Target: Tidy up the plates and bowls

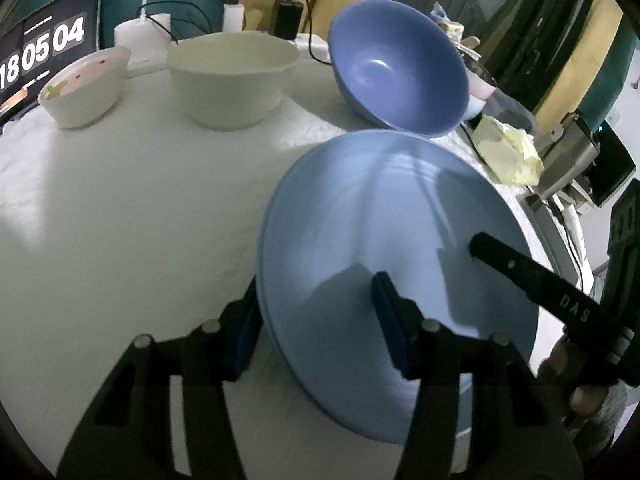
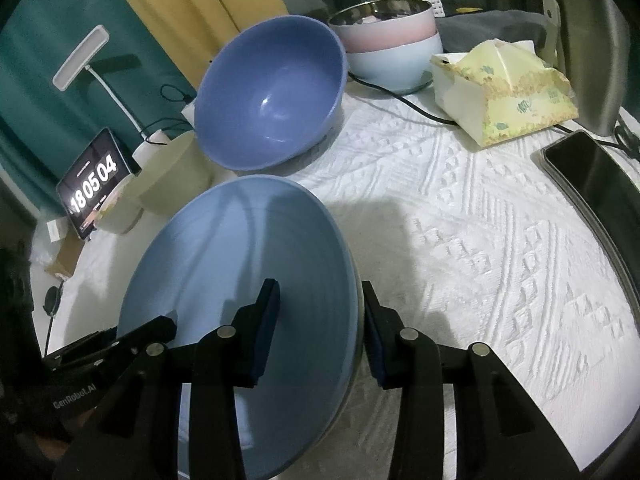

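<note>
A wide pale blue bowl (image 1: 380, 220) (image 2: 240, 260) sits near the table's front edge, tilted. My left gripper (image 1: 316, 304) straddles its left rim, one pad outside against the wall and one inside, shut on it. My right gripper (image 2: 320, 292) straddles the opposite rim the same way, shut on the wall. In the left wrist view, a finger of the right gripper (image 1: 520, 272) reaches in from the right. Behind stand a tilted darker blue bowl (image 1: 400, 68) (image 2: 272, 96), a cream bowl (image 1: 232, 80) (image 2: 176, 176) and a small white bowl (image 1: 84, 88).
A pink bowl stacked in a pale blue one (image 2: 392, 48) stands at the back. A tissue pack (image 2: 504, 96), a phone (image 2: 592, 172), a clock tablet (image 2: 94, 184), a desk lamp (image 2: 80, 56) and cables ring the white textured tabletop (image 2: 480, 260).
</note>
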Demonstrator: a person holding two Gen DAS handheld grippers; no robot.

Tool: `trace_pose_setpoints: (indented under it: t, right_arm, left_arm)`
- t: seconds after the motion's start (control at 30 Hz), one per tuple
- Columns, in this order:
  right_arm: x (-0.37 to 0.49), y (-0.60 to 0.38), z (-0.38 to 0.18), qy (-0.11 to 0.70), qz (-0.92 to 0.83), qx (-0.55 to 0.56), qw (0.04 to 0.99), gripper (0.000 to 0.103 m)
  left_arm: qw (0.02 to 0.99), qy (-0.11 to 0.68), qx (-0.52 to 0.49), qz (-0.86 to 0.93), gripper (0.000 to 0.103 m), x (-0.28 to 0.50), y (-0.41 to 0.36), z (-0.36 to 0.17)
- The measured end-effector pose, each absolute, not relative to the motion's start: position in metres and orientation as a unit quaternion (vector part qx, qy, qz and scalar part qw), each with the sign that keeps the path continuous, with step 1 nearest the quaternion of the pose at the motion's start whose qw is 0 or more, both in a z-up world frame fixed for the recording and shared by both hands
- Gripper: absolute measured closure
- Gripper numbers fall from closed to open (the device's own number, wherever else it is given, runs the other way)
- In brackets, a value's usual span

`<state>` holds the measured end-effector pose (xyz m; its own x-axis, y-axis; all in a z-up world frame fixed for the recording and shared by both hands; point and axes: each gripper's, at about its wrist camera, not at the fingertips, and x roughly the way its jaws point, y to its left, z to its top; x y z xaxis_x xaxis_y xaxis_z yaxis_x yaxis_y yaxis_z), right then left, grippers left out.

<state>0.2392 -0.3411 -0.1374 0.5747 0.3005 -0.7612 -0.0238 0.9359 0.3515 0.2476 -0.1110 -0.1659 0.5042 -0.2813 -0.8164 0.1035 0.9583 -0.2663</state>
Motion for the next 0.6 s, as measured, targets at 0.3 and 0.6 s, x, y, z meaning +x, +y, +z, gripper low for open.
trace_pose_setpoints:
  t: [0.3, 0.6]
  right_arm:
    - [0.241, -0.319, -0.127, 0.447, 0.101, 0.140, 0.878, 0.061]
    - [0.245, -0.285, -0.118, 0.446, 0.113, 0.121, 0.880, 0.061]
  left_arm:
    - [0.871, 0.470, -0.099, -0.102, 0.049, 0.240, -0.087, -0.157]
    - [0.874, 0.463, -0.117, -0.089, 0.049, 0.234, -0.051, -0.154]
